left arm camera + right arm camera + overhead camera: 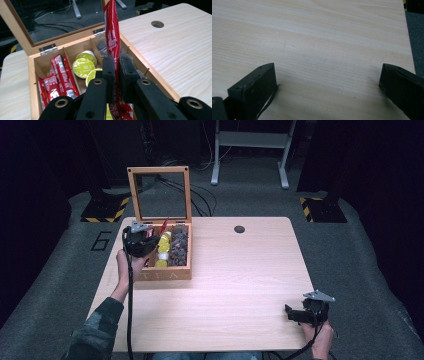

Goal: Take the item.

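Dark room, grey carpet, and a pale wood table (240, 270) with plenty of bare top to the right of the tea box (165, 272). The box sits near the table's left edge, touching the far edge with its glass lid (160, 192) standing upright. Over the box, the left gripper (150, 240) has its jaws pressed together on a red sachet (112, 32), which stands nearly upright, its top rising past the lid's hinge line. Below it in the box, more red sachets (56, 80) lie in the left compartment, green capsules (83, 66) in the middle one, dark packets (179, 247) in the right one. Far from the box, at the table's near right corner, the right gripper (295, 314) rests low, jaws spread wide over bare wood, nothing between them. A cable hole (239, 229) sits right of the box near the far edge. Open tabletop between box and right gripper.
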`<state>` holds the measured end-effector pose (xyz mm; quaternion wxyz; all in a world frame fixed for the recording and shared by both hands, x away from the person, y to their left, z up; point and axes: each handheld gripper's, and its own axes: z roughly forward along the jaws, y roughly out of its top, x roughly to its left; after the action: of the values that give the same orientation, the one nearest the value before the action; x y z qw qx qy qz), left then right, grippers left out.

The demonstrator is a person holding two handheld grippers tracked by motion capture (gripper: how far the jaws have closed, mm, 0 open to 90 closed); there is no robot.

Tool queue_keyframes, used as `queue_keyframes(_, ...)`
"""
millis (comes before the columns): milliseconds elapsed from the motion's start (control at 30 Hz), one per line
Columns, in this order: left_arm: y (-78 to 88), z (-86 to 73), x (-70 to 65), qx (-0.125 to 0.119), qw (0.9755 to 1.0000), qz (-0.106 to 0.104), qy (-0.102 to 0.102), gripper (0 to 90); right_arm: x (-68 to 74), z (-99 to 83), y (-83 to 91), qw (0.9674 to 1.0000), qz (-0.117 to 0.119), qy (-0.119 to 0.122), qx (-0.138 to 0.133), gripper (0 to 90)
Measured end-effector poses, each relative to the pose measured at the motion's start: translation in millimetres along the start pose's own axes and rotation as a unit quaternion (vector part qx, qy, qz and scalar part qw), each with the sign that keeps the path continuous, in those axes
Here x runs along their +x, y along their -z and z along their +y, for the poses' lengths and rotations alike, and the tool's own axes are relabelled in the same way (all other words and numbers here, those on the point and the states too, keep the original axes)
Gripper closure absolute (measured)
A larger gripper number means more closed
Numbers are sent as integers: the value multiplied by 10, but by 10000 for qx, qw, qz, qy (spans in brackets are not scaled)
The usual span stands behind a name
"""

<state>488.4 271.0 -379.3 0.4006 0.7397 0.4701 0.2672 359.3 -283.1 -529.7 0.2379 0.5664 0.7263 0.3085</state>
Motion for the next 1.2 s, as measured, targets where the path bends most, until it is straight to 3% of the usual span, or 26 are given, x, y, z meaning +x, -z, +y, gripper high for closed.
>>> queue_keyframes(467,-82,58,-212,24,9995,-259,-191,837,0,-1,0,10000,-5,4,-9,7)
queue_keyframes(1200,-181,110,-473,-45,9981,-527,-310,837,-1,-3,0,10000,-2,12,-26,9)
